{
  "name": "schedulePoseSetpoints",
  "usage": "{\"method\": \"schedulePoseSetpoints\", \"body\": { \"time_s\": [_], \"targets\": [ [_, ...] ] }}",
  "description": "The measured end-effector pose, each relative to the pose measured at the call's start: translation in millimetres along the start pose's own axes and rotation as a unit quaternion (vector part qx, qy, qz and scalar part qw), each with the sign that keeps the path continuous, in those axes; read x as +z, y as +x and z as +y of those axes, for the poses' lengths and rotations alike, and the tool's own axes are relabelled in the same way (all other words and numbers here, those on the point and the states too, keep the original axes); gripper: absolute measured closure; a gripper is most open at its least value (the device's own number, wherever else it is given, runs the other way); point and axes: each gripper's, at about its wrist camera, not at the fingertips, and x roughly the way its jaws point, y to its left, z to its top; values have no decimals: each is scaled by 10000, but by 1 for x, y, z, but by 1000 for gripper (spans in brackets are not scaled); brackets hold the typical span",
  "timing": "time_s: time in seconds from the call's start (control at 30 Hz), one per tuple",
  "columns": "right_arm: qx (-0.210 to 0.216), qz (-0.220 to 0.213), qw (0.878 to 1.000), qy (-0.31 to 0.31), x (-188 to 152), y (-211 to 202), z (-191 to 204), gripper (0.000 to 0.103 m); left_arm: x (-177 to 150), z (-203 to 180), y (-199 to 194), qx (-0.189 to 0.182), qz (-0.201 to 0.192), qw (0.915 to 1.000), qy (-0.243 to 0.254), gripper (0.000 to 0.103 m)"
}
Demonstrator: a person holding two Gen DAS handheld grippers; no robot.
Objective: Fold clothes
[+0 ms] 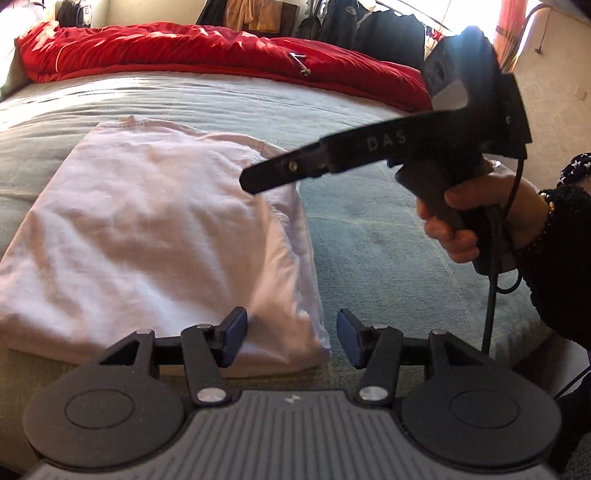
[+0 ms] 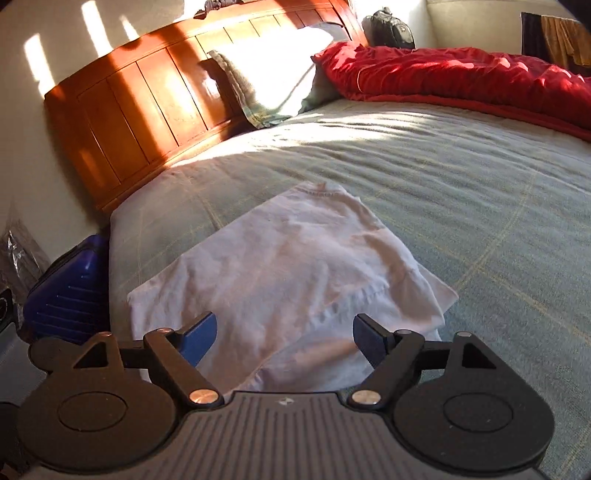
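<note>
A pale pink T-shirt point(image 1: 155, 229) point(image 2: 295, 266) lies folded into a long rectangle on the grey-green bedspread point(image 1: 369, 240) point(image 2: 480, 184), its collar at the far end. My left gripper point(image 1: 291, 332) stands open just above the shirt's near right corner, with nothing pinched between its blue pads. My right gripper point(image 2: 285, 330) is open too, hovering over the shirt's near hem without gripping it. In the left wrist view a hand point(image 1: 465, 221) holds the right gripper in the air, its fingers point(image 1: 280, 171) pointing left over the shirt's right edge.
A red duvet point(image 1: 207, 51) point(image 2: 461, 74) is bunched along the bed's far side. A wooden headboard point(image 2: 129, 110) and pillows point(image 2: 273, 74) stand at the bed's head. A blue suitcase point(image 2: 66, 288) sits on the floor beside the bed. Dark clothes point(image 1: 332, 22) hang behind it.
</note>
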Motion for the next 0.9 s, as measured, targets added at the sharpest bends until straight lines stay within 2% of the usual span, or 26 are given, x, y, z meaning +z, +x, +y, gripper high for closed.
{"method": "schedulePoseSetpoints", "body": {
  "time_s": [0.1,0.17,0.23,0.33,0.47,0.57,0.73,0.87,0.9],
  "targets": [
    [-95,-26,9999,80,-11,-6,2,18,4,11,-28,220,-234,9995,-34,45],
    [-100,-191,9998,-12,-12,-16,12,18,9,22,-42,599,-442,9972,-52,43],
    [-65,-328,9990,-306,-14,-22,29,18,15,39,-45,951,-591,9936,-173,43],
    [-31,-357,9951,-924,-20,-22,59,16,15,64,-37,1181,-571,9896,-584,43],
    [-119,10,9895,-1437,-44,-11,78,13,-3,79,-27,1241,-311,9873,-945,43],
    [-530,282,9850,-1618,-64,-6,79,12,-11,80,-30,1264,-212,9866,-1011,43],
    [-595,-346,9825,-1730,-62,-35,93,12,9,69,-36,1344,-441,9875,-697,42],
    [151,-477,9729,-2256,-62,-41,116,10,29,67,-29,1245,-588,9883,-664,41],
    [246,-373,9730,-2264,-64,-36,117,10,32,68,-27,1232,-597,9884,-664,41]
  ]
}}
